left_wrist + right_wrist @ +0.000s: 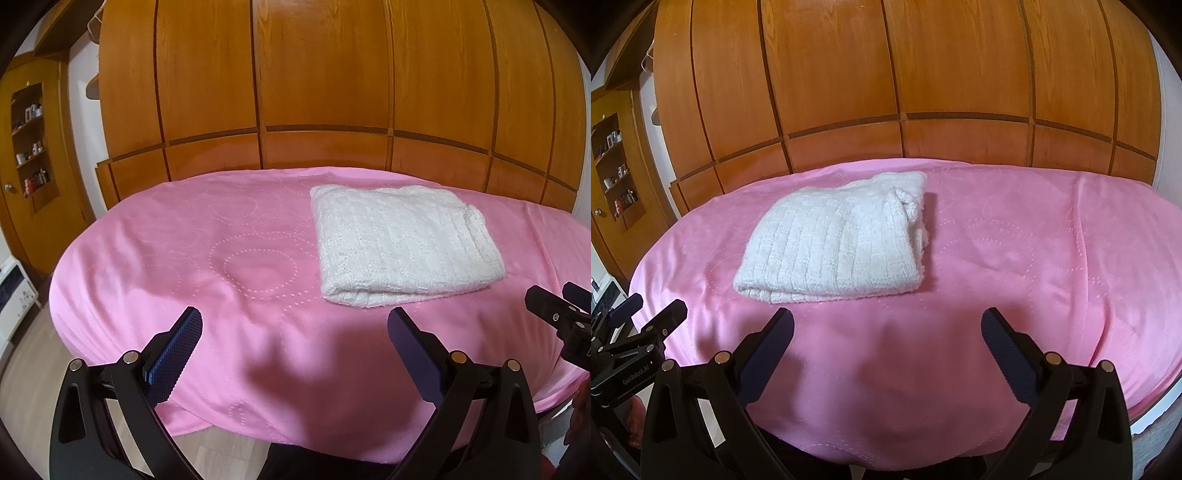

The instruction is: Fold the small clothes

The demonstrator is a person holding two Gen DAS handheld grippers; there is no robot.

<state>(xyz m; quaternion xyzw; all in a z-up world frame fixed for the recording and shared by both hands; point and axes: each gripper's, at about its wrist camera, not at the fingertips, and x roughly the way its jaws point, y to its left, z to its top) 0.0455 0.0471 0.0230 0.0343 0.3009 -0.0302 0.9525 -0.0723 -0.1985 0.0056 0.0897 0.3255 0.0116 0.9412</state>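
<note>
So the white knit (pixel 834 240) sits folded on the pink bed (pixel 1015 258), far of both wide, empty tongs: right tongs (pixel 886 341) nearer, left tongs (pixel 294 339) further left.

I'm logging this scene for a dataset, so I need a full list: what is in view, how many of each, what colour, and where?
knitted garment: one, white, folded into a rectangle, lying on the pink cover, beyond both claws.
cover: one, pink with dotted circle patterns, spread over the work surface.
wardrobe: one, orange-brown wood panels, behind the surface.
shelf niche: one, in a wooden door at far left, holding small bottles and jars too small to identify.
appliance: one, white, on the floor at left edge; type unclear.
floor: light wood, below the cover's near edge.
left claw: black with blue pads, open, empty, above the near cover.
right claw: black with dark pads, open, empty, just short of the garment.
</note>
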